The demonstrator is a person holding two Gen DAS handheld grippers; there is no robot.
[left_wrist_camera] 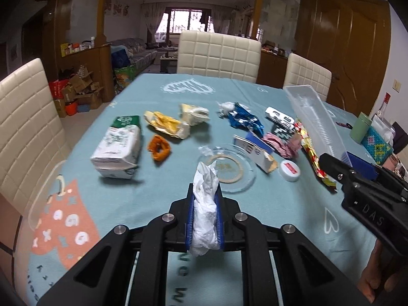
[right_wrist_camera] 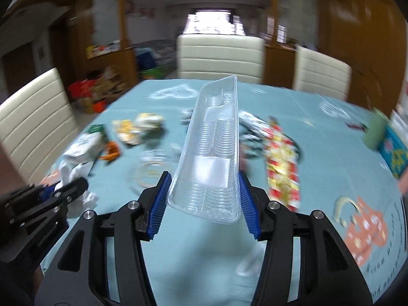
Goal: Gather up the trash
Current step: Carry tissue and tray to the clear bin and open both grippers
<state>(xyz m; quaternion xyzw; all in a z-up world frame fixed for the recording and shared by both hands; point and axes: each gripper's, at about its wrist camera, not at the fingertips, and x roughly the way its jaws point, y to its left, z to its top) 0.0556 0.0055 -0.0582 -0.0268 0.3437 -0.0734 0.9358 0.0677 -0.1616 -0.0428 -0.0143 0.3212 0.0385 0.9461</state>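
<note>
A dining table (left_wrist_camera: 142, 204) under a pale blue patterned cloth fills the lower frame. Cream quilted chairs stand at its far end (left_wrist_camera: 219, 53), far right (left_wrist_camera: 307, 75) and left edge (left_wrist_camera: 28, 117). Dark wooden doors (left_wrist_camera: 349, 51) fill the upper right. A daylit window (left_wrist_camera: 187, 21) glows top centre, beyond a sofa (left_wrist_camera: 139, 49). Cardboard boxes (left_wrist_camera: 79, 89) sit on the floor, middle left.

White letters "DAS" stand on the right gripper (left_wrist_camera: 362, 178) body; other print is unreadable.

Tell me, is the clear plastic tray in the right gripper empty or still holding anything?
Empty. The clear plastic tray, clamped in the right gripper, shows only bare ribbed compartments in the right wrist view.
</note>
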